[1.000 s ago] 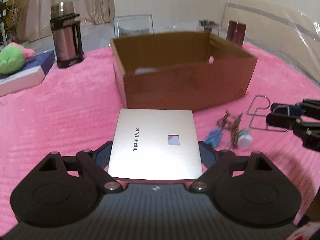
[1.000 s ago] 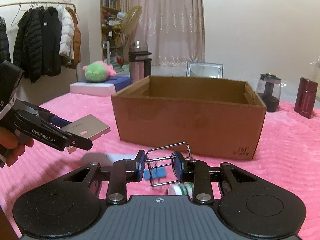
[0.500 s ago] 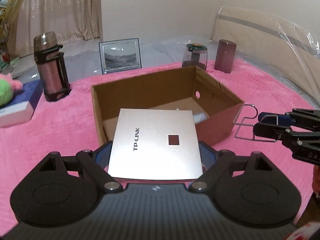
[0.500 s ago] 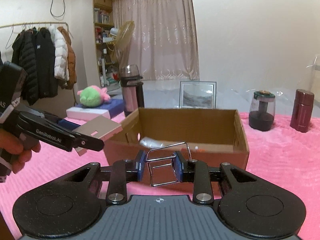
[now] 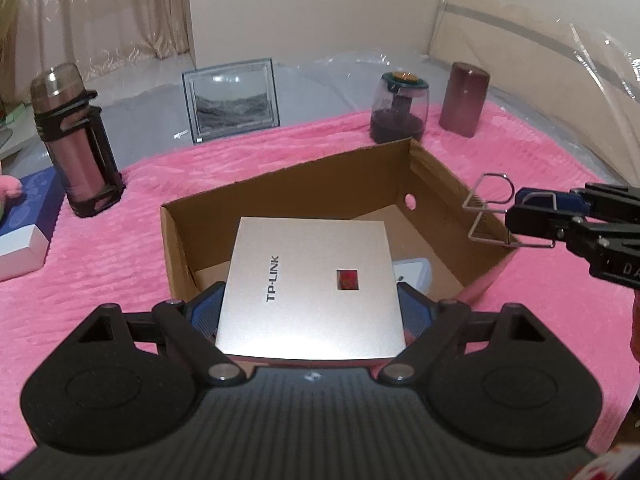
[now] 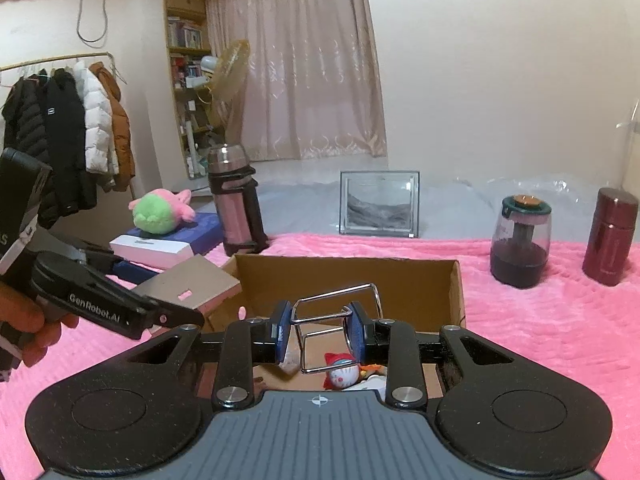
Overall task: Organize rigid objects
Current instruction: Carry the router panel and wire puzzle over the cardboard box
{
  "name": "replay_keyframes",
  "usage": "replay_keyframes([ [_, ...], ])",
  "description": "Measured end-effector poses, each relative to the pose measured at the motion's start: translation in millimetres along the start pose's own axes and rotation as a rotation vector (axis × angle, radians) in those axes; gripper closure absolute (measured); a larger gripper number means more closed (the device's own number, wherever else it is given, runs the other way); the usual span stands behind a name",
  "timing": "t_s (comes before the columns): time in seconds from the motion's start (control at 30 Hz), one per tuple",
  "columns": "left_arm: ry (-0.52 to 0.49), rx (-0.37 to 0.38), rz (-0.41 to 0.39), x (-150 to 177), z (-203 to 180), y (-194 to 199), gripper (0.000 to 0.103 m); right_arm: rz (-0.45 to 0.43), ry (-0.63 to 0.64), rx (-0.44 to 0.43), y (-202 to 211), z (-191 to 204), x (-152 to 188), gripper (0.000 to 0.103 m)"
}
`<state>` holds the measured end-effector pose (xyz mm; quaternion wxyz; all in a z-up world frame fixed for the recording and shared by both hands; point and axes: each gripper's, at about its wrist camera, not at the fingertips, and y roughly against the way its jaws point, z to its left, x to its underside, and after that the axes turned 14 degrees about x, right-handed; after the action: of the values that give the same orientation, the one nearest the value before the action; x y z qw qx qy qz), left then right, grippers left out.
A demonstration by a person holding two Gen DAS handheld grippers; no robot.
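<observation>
With the left gripper (image 5: 310, 312) clamped on the flat silver TP-LINK panel (image 5: 312, 288) and the right gripper (image 6: 320, 330) clamped on the bent wire clip (image 6: 338, 326), both above the open brown cardboard box (image 5: 280, 196), careless release may hit the small toy figure (image 6: 340, 374) inside.

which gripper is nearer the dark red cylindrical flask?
Right. The right gripper, clamping a wire clip, hangs at the cardboard box's flask-side wall, below the flask. The left gripper, holding the silver TP-LINK panel, sits farther away.
</observation>
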<state>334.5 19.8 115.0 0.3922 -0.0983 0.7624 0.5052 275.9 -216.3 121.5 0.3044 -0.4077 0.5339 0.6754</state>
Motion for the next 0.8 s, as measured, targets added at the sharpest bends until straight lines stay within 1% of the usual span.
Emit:
replay_keyframes([
  [0.17,0.030,0.019,0.082,-6.0,13.2,-25.5,0.018,0.058,0.004,0.009,-30.2,-5.4,-6.5,0.076],
  [0.37,0.074,0.032,0.152,-12.6,27.3,-49.9,0.018,0.110,0.007,0.018,-58.2,-8.4,-8.7,0.076],
  [0.43,0.084,0.039,0.167,-14.2,29.8,-57.5,0.018,0.126,-0.002,0.020,-67.0,-10.6,-8.0,0.076],
  [0.53,0.099,0.072,0.189,-15.6,31.1,-70.6,0.018,0.151,-0.005,0.032,-77.1,-11.6,-5.8,0.076],
  [0.8,0.063,0.094,0.226,-12.4,19.6,-100.5,0.018,0.222,0.005,0.066,-99.4,-17.4,-0.8,0.076],
])
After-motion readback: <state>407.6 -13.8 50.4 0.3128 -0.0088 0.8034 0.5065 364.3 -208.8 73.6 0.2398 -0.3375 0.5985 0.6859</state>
